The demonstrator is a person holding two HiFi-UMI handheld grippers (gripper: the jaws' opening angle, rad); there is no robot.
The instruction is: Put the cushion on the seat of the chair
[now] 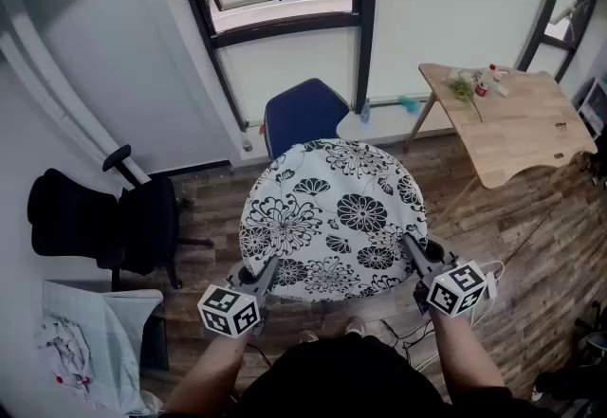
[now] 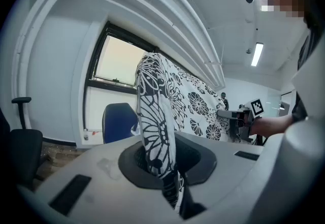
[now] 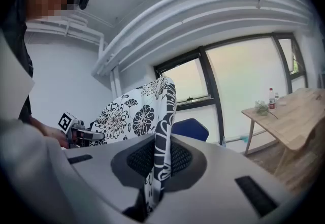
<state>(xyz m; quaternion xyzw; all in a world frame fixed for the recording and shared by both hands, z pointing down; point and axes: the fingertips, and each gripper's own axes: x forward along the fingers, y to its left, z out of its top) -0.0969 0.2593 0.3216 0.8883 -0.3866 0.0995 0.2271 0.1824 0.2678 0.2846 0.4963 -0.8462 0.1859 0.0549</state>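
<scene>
A round white cushion (image 1: 334,217) with a black flower print hangs flat in the air between both grippers. My left gripper (image 1: 269,266) is shut on the cushion's near left rim (image 2: 157,141), and my right gripper (image 1: 410,245) is shut on its near right rim (image 3: 161,152). Beyond the cushion stands the blue chair (image 1: 303,115), under the window; its seat is hidden behind the cushion in the head view. The chair's back (image 2: 118,122) shows behind the fabric in the left gripper view, and a blue part of the chair (image 3: 194,128) shows in the right gripper view.
A black office chair (image 1: 104,219) stands at the left by the wall. A wooden table (image 1: 512,122) with bottles is at the right. Crumpled cloth on a surface (image 1: 85,336) lies at the near left. Cables (image 1: 408,331) trail on the wooden floor near my feet.
</scene>
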